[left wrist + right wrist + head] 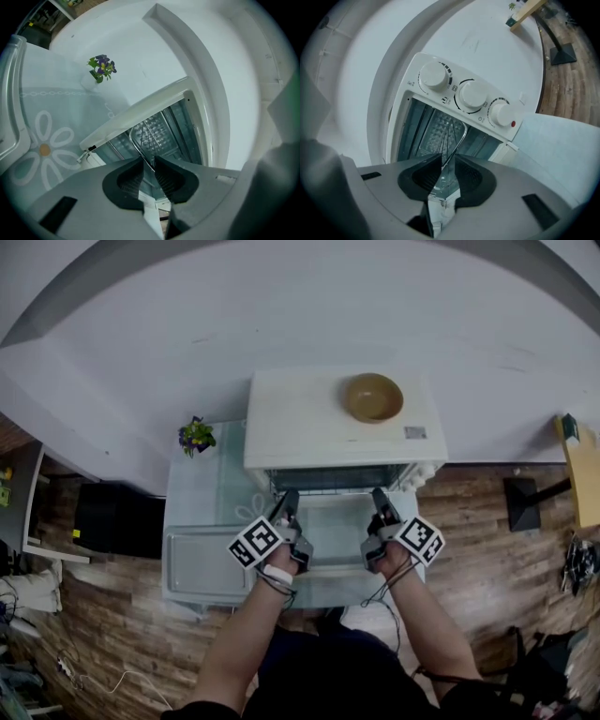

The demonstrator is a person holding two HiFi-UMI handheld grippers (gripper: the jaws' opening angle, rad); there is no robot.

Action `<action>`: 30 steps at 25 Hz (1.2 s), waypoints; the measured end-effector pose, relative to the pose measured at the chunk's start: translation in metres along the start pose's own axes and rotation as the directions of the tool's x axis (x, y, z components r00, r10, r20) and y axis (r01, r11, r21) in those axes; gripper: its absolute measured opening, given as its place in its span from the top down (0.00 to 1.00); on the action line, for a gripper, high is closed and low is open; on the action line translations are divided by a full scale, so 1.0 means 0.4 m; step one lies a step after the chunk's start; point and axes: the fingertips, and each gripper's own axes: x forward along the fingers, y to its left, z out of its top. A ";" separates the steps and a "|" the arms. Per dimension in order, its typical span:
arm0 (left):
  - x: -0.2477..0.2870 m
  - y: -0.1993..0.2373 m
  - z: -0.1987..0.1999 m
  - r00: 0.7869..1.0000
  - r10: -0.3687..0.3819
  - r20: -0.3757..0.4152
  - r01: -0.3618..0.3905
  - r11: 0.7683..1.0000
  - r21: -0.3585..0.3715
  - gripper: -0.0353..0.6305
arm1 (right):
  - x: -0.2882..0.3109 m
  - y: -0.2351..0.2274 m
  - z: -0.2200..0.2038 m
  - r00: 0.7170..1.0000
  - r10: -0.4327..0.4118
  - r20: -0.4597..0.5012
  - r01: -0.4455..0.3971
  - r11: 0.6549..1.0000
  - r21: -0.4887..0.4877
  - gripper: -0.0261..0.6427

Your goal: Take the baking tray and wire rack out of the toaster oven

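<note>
The white toaster oven stands on a glass table with its door folded down towards me. Its wire rack sits partly in the oven cavity, front bar outward. In the left gripper view my left gripper is shut on the left part of that bar, the wire pinched between the pads. My right gripper is shut on the right part of the wire rack. In the head view the left gripper and right gripper reach side by side into the oven mouth. A grey baking tray lies on the table left of the door.
A wooden bowl rests on the oven's top. A small pot of purple flowers stands at the table's back left corner. Three white knobs line the oven's right side. White wall lies behind, wood floor around the table.
</note>
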 end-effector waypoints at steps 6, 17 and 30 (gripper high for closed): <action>-0.061 -0.007 -0.033 0.999 -0.014 -0.030 0.014 1.000 0.011 0.84 | -0.084 -0.041 0.048 0.999 -0.047 0.020 0.047 0.999 0.015 0.71; -0.089 -0.020 -0.048 0.989 -0.056 -0.137 0.066 0.995 0.070 0.71 | -0.088 -0.057 0.078 0.990 -0.031 -0.137 0.025 0.999 -0.040 0.69; -0.059 0.048 0.053 0.956 0.005 -0.295 0.009 0.999 0.048 0.66 | -0.021 -0.041 0.060 0.941 -0.046 -0.336 -0.029 0.976 -0.214 0.69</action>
